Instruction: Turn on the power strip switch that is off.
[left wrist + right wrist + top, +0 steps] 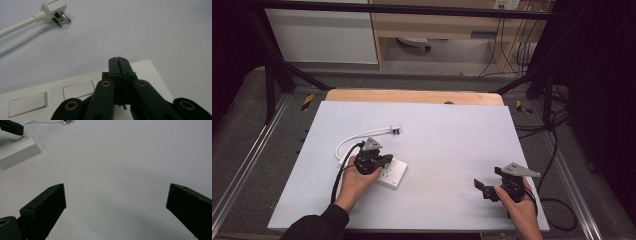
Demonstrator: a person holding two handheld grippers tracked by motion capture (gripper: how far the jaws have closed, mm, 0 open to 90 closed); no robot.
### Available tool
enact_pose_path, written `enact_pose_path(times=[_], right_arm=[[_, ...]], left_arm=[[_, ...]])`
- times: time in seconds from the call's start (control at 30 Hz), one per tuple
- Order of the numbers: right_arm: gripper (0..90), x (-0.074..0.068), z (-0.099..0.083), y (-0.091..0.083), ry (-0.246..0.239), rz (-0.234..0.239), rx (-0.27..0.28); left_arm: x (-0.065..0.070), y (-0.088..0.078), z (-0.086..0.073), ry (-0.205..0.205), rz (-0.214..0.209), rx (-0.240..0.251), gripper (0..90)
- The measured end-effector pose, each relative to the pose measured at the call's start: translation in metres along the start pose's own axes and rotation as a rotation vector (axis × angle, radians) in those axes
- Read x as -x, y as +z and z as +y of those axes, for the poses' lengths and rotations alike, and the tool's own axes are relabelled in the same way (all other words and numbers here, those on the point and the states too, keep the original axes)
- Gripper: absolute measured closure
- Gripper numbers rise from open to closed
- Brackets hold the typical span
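Nearest me my right gripper over bare white table, jaws wide apart, my left gripper with jaws pressed together over the white power strip, its white plug lying well beyond, prongs exposed.

Closed jaws over white socket panel, plug beyond

Power strip lies on the table left of centre, toward the near edge. Left gripper sits over it. Plug and cable lie behind it. Right gripper near the near right corner.
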State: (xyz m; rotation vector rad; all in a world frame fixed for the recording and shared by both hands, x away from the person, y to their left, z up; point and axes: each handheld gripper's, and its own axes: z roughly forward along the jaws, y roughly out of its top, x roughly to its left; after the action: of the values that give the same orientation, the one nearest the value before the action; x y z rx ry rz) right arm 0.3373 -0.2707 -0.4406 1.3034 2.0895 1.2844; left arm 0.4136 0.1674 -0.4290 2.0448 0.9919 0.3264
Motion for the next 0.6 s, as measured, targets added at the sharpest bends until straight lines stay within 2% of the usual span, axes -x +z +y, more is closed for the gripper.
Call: enact_pose_path(times=[0.17, 0.6], right_arm=[[3.1, -0.0001, 0.0001, -0.0001, 0.001, 0.001, 0.000], [3.1, 0.0000, 0.0000, 0.0001, 0.000, 0.000, 0.000]], left_arm=[[-0.0019, 0.0006, -0.0012, 0.000, 0.011, -0.005, 89.9], [-0.0026, 0.0016, -0.0018, -0.002, -0.005, -0.005, 90.0]])
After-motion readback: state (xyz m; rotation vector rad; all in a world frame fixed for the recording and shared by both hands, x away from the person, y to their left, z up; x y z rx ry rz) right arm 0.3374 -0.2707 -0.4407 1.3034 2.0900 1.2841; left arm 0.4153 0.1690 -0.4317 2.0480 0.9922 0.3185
